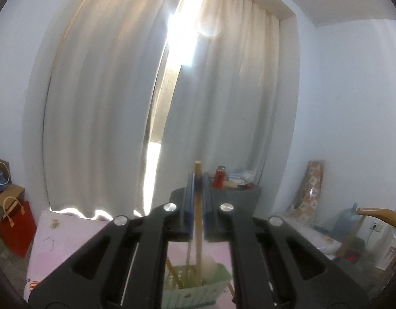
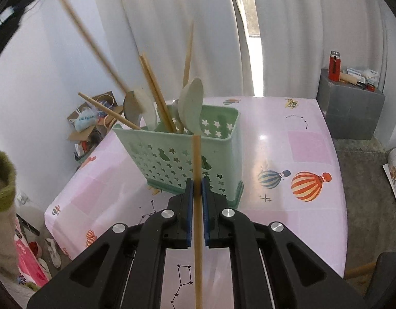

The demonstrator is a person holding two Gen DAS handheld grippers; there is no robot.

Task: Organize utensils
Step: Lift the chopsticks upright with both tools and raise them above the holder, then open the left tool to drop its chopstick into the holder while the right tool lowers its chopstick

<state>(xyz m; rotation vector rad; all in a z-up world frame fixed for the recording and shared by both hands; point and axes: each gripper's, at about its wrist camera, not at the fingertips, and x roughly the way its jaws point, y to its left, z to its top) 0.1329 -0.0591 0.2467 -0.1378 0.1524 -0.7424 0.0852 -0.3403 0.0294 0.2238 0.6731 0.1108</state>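
White curtains (image 1: 100, 103) fill most of the left wrist view, with a bright gap of daylight between them. A desk (image 2: 288, 154) covered in a pink cloth printed with balloons and star patterns is seen in the right wrist view. A grey box (image 2: 350, 103) stands beyond the desk's far right corner, with a red bottle (image 2: 335, 65) on top. A mint-green utensil basket (image 2: 187, 154) with star cutouts stands upright on the desk, just ahead of the right gripper. Several utensils are already stood in the basket: a pale spoon (image 2: 191, 103) with its bowl up, a pair of wooden chopsticks (image 2: 156, 92) leaning left, and one more stick (image 2: 107, 110) lying across the left rim. The left gripper (image 1: 198, 180) is clenched on a wooden handle (image 1: 198, 206), which is held upright between the blue pads; its lower end reaches down to the basket (image 1: 198, 291) seen low in that view. In the right wrist view that same long handle (image 2: 89, 38) is seen slanting from the top left corner down to a pale spoon head (image 2: 140, 103) just beside the basket's left rim; whether the head is touching the rim cannot be told. The right gripper (image 2: 197, 180) is clenched on a single wooden chopstick (image 2: 197, 219), held upright between its pads, in front of the basket and outside it.
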